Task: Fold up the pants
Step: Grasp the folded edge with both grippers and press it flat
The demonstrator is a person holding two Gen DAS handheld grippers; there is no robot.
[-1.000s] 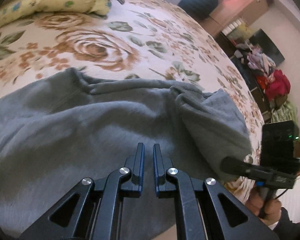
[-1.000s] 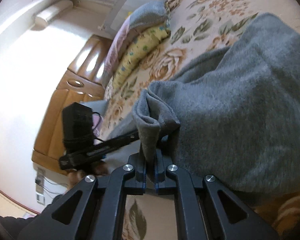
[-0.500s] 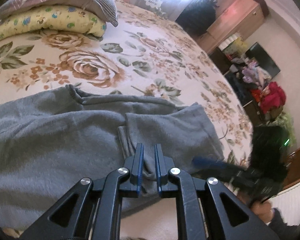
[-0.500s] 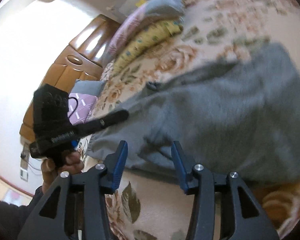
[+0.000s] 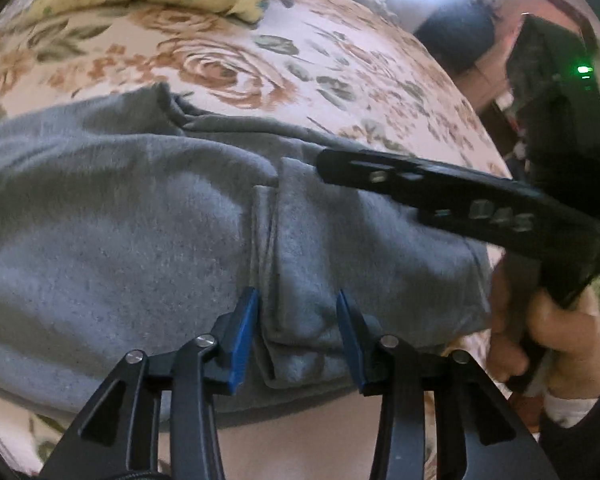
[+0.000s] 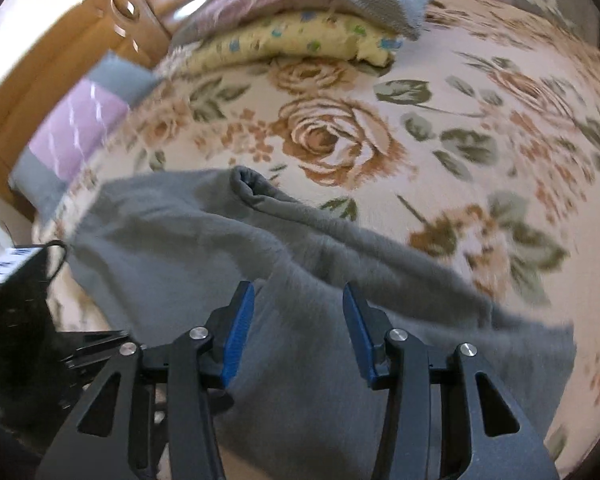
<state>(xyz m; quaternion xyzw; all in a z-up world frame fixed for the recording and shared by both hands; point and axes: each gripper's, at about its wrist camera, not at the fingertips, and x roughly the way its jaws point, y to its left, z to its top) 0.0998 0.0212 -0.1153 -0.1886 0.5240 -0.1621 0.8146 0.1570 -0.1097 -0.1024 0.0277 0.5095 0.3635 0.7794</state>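
A: What did the right wrist view show?
B: The right gripper (image 6: 298,320) hung over the grey pants (image 6: 300,280), blue fingers (image 6: 238,332) parted, nothing pinched between them.
A: And beyond?
B: The pants lay on a floral bed (image 6: 440,120), pillows (image 6: 300,36) stacked at the far end.

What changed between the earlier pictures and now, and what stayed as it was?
Both grippers let go of the grey pants: the right gripper first, now open; the left gripper is opening around the hem fold. The folded-over end now lies flat. The pillows and floral bedspread stayed put.
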